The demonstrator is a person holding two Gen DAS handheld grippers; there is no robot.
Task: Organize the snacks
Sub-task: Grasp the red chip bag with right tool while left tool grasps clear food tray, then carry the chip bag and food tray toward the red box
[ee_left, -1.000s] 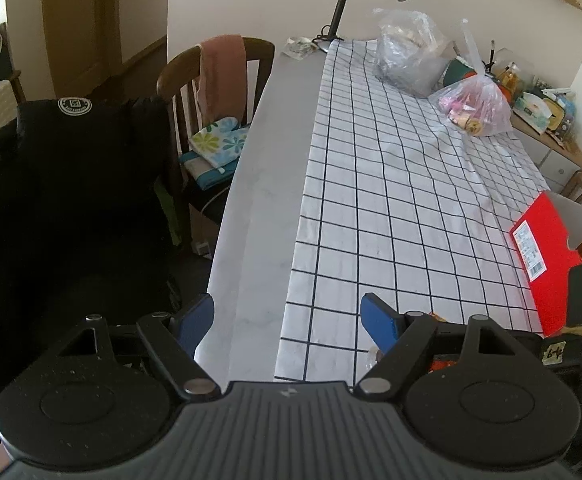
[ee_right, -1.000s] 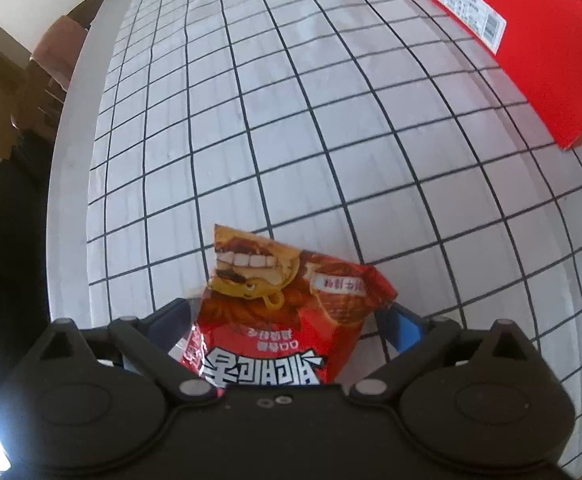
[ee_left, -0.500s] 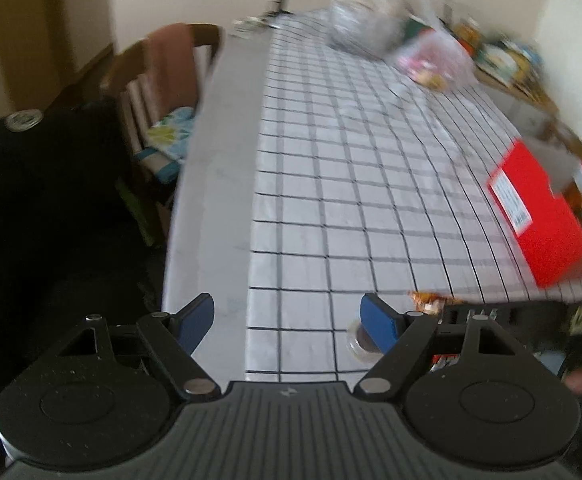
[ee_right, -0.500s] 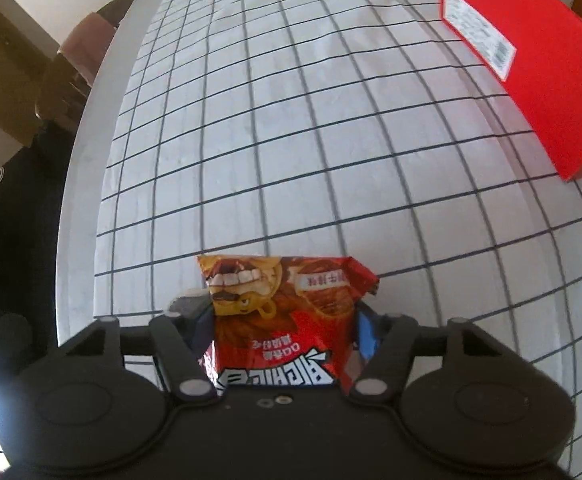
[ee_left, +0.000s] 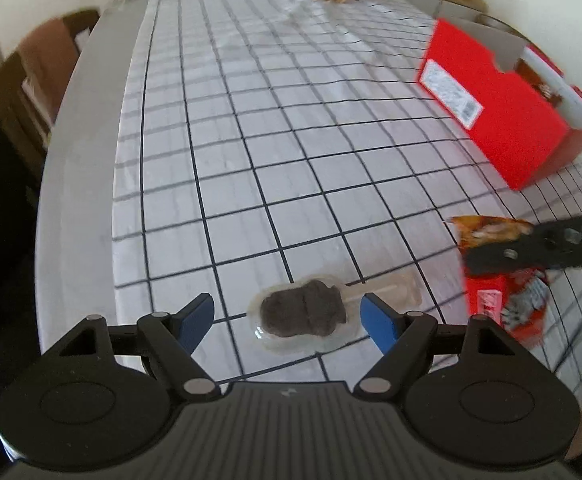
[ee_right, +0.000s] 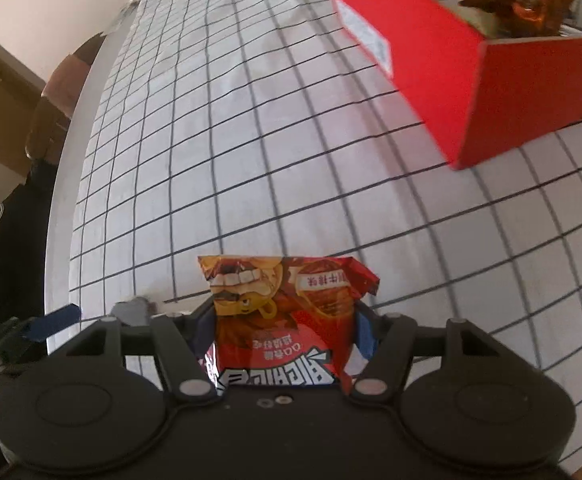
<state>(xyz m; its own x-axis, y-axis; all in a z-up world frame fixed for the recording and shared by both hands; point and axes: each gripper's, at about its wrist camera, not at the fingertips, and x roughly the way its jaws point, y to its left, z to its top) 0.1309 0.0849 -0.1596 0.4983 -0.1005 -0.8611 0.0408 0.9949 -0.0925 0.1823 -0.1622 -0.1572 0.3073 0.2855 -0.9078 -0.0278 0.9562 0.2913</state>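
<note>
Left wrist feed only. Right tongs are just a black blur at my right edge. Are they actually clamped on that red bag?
Observer: Yes. The right tongs have both blue pads pressed into the sides of the red snack bag.
Operator: How much of the bag is free?
Observer: Its far end sticks out past the fingertips and shows a toothy cartoon face.
Operator: Anything in the red box? I see only a brown smudge.
Observer: One crinkled orange-brown foil wrapper lies inside it.
</note>
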